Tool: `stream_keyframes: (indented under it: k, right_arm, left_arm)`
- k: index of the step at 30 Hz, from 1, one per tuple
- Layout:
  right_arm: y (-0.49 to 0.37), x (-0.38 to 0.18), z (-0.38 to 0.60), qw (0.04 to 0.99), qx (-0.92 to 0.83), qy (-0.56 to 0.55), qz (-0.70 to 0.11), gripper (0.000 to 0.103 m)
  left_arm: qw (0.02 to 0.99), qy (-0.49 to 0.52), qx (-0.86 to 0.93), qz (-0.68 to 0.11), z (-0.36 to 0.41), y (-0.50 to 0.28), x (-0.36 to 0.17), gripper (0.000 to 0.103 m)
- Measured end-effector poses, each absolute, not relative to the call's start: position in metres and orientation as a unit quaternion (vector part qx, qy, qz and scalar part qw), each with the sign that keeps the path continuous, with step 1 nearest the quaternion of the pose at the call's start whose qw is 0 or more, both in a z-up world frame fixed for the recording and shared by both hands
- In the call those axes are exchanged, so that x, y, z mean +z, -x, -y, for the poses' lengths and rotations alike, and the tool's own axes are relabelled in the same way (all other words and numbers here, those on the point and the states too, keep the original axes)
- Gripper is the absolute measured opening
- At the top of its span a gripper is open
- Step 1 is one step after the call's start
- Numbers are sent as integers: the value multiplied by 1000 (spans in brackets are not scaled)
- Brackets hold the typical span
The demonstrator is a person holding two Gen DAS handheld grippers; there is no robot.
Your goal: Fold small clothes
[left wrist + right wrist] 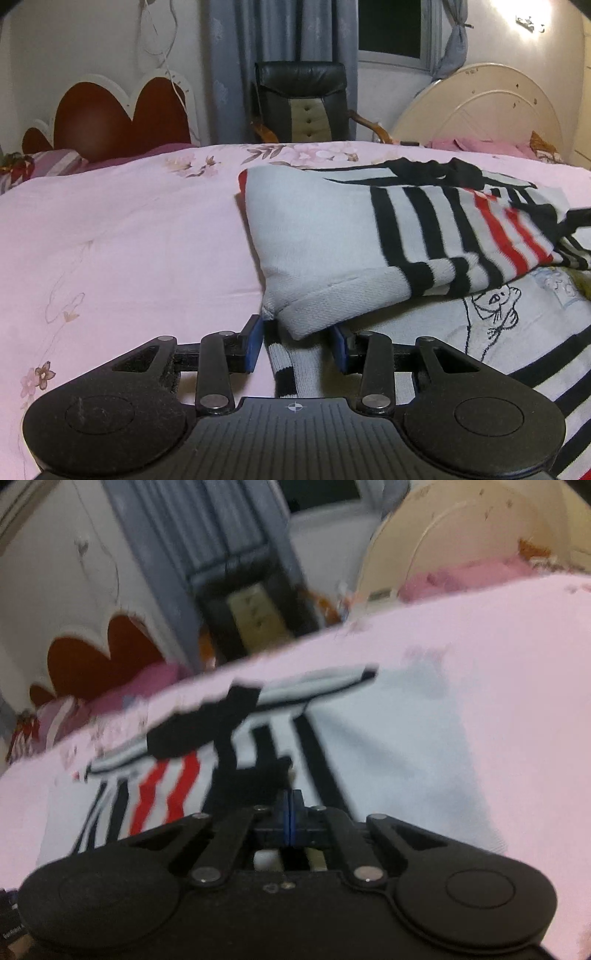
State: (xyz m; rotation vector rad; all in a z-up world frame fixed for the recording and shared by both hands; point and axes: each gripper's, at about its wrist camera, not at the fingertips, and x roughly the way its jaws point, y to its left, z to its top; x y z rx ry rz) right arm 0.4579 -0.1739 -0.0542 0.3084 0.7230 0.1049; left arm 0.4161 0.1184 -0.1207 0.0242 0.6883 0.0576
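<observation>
Left wrist view: the left gripper (297, 341) sits at 6 o'clock, its blue-padded fingers (254, 343) spread either side of a folded corner of the grey knitted sweater with black and red stripes (369, 236); whether the pads press it is unclear. The sweater lies on a pink floral bedsheet (129, 240), stretching toward 3 o'clock.

Right wrist view, blurred: the right gripper (290, 814) at 6 o'clock has its fingers pressed together over the sweater (388, 746), but whether they pinch cloth cannot be told.

Right wrist view: motion-blurred, striped sweater (236, 760) edges smeared | right gripper (290, 805): pads together, cloth between them not discernible | left gripper (297, 341): sweater corner between pads, contact unclear | sweater cut off at right edge | cartoon-print cloth (498, 306) partly covered by sweater
</observation>
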Motion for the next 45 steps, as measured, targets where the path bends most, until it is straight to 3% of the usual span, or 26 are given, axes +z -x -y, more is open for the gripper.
stream_keyframes:
  k: [15,19,24,25,27,29,31,40,45]
  right_arm:
    - [-464,-67,182,918,47,-118,-377,1]
    - [-453,-52,193,928,42,-118,-350,11]
    - [-456,-51,161,928,95,-68,-354,16]
    - [-459,-56,154,925,100,-58,-361,15]
    - [-466,-69,143,918,91,-25,-385,9]
    - [-466,-68,142,918,90,-13,-386,9]
    - [-467,-56,141,924,92,-13,-370,17]
    - [-519,-72,78,914,157,2,-375,17]
    - [-533,-77,69,919,151,4,-365,17]
  left_arm:
    - [936,-23,12,-350,-124,-408,-114,39]
    - [952,2,1,-306,-139,-379,-87,39]
    - [952,53,-30,-299,-124,-416,-91,39]
    - [948,64,-38,-309,-121,-424,-100,40]
    - [942,64,-47,-325,-116,-438,-119,54]
    - [942,35,-54,-328,-110,-444,-112,55]
    - [951,26,-59,-304,-112,-451,-102,55]
    - [946,36,-30,-321,-137,-545,-115,57]
    - [946,33,-29,-321,-146,-569,-116,68]
